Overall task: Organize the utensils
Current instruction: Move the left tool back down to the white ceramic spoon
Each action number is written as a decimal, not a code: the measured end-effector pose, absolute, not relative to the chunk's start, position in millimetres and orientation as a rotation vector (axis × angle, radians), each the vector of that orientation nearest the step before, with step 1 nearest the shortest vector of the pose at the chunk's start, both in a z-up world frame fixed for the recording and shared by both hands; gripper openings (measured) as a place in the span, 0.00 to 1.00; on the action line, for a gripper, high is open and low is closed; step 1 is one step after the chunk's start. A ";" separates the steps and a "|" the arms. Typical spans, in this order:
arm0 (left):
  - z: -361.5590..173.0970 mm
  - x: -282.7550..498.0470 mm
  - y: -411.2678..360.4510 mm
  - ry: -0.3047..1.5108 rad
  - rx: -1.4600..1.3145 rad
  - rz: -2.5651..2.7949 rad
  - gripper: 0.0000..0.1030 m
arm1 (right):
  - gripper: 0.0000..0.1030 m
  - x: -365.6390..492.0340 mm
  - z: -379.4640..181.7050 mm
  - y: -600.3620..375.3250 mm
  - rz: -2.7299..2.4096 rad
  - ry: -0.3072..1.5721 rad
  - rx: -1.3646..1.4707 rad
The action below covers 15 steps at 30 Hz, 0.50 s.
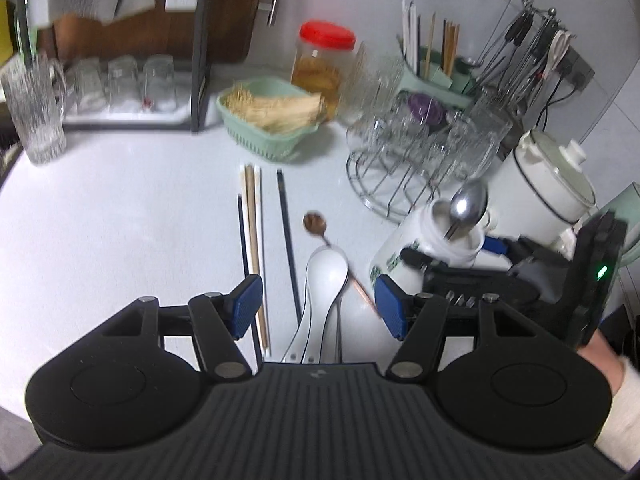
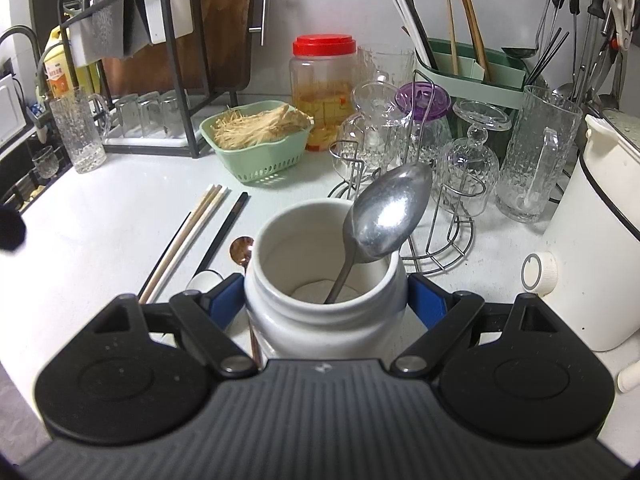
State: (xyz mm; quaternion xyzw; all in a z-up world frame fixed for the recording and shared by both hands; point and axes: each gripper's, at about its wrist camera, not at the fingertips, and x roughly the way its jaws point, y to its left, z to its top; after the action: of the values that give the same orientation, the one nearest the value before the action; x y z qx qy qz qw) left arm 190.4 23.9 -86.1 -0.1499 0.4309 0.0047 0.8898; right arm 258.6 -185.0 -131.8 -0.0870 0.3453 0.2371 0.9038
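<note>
Right claw (image 2: 326, 300): blue pads pressed on either side of a white jar (image 2: 324, 276) at lower centre of its view, a steel spoon (image 2: 384, 216) standing in the jar, bowl up. Left claw (image 1: 318, 306): jaws wide apart with nothing gripped, hovering at lower centre of its view over a white spoon (image 1: 324, 280) and a copper spoon (image 1: 316, 224) on the tabletop (image 1: 120, 220). Chopsticks (image 1: 252, 240) lie side by side just left of the spoons; a green basket (image 1: 264, 120) sits above them.
</note>
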 end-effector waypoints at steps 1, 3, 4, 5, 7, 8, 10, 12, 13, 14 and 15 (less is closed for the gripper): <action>-92.9 190.3 25.3 0.908 -0.319 0.005 0.66 | 0.87 258.5 -131.4 -185.1 0.491 0.716 -0.182; -105.4 190.9 27.9 0.922 -0.325 -0.007 0.66 | 0.87 258.3 -130.5 -185.4 0.490 0.725 -0.186; -111.5 191.7 28.1 0.926 -0.320 -0.016 0.66 | 0.87 257.8 -130.3 -185.9 0.490 0.728 -0.186; -116.7 193.4 27.2 0.932 -0.311 -0.024 0.66 | 0.87 257.3 -130.2 -186.7 0.489 0.730 -0.186; -126.6 197.2 23.8 0.931 -0.280 -0.046 0.66 | 0.87 256.2 -129.6 -187.7 0.483 0.736 -0.185; -130.6 199.1 21.6 0.924 -0.262 -0.055 0.66 | 0.87 255.4 -129.5 -188.6 0.482 0.737 -0.184; -138.5 205.4 17.7 0.927 -0.222 -0.058 0.66 | 0.87 253.6 -130.3 -191.4 0.484 0.733 -0.180; -146.7 212.8 15.1 0.923 -0.206 -0.073 0.66 | 0.87 252.9 -129.5 -192.7 0.471 0.742 -0.176; -151.4 217.8 13.9 0.927 -0.197 -0.073 0.67 | 0.87 252.7 -129.1 -192.8 0.462 0.748 -0.173; -156.4 222.3 12.9 0.929 -0.189 -0.078 0.67 | 0.87 252.7 -129.0 -192.4 0.458 0.751 -0.173; -162.3 227.7 12.0 0.930 -0.181 -0.083 0.67 | 0.87 252.8 -129.0 -192.1 0.459 0.750 -0.177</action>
State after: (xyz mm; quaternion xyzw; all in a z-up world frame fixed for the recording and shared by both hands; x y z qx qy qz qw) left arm 227.7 12.0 -162.3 -0.0874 0.4477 -0.0398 0.8890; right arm 252.8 -192.1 -129.0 -0.0853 0.3627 0.2217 0.9011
